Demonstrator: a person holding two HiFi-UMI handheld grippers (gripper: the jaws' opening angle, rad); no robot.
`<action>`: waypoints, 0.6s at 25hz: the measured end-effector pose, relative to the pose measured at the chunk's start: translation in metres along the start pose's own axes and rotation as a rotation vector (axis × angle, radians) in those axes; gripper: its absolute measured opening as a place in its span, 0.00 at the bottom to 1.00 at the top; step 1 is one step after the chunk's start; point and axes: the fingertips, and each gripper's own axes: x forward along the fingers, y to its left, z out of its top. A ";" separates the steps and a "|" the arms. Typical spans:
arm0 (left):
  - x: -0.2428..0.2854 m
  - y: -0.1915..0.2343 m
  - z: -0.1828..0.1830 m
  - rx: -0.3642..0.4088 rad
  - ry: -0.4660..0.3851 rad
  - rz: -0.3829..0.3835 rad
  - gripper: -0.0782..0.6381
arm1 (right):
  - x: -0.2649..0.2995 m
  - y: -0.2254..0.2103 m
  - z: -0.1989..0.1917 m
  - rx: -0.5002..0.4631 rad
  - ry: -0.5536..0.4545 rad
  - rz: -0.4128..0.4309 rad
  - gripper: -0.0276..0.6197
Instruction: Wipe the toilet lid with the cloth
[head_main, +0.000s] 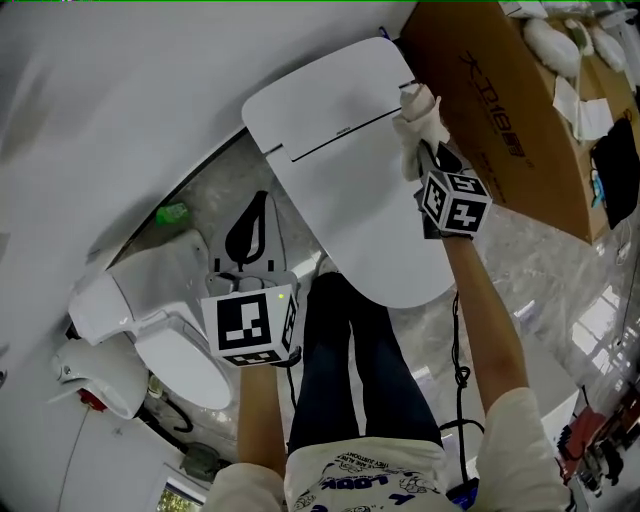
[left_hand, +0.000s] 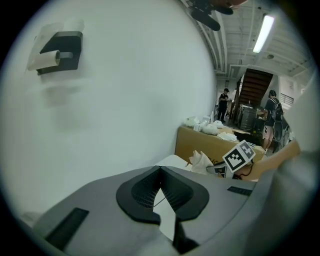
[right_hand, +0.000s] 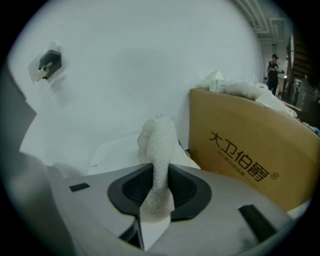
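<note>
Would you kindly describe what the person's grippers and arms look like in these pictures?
Both the left gripper and the right gripper have grey bodies, black ribbed jaw pads and a white cube of black square markers. A black cable trails along the right arm. The sleeves are short and white.

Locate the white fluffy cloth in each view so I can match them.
Head view: white fluffy cloth, upper right, beside the brown cardboard box.
Left gripper view: cloth small, right of centre, before the box.
Right gripper view: cloth centre, held in the right gripper; box at right.
Shared landmark: the box.
</note>
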 end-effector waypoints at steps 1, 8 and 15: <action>0.001 0.001 -0.004 -0.001 0.004 0.003 0.11 | 0.010 -0.002 -0.006 -0.003 0.020 0.000 0.17; 0.008 -0.002 -0.027 -0.014 0.028 0.000 0.11 | 0.066 -0.026 -0.031 -0.008 0.114 -0.053 0.17; 0.015 -0.012 -0.050 -0.014 0.075 -0.019 0.11 | 0.084 -0.045 -0.060 0.003 0.205 -0.094 0.18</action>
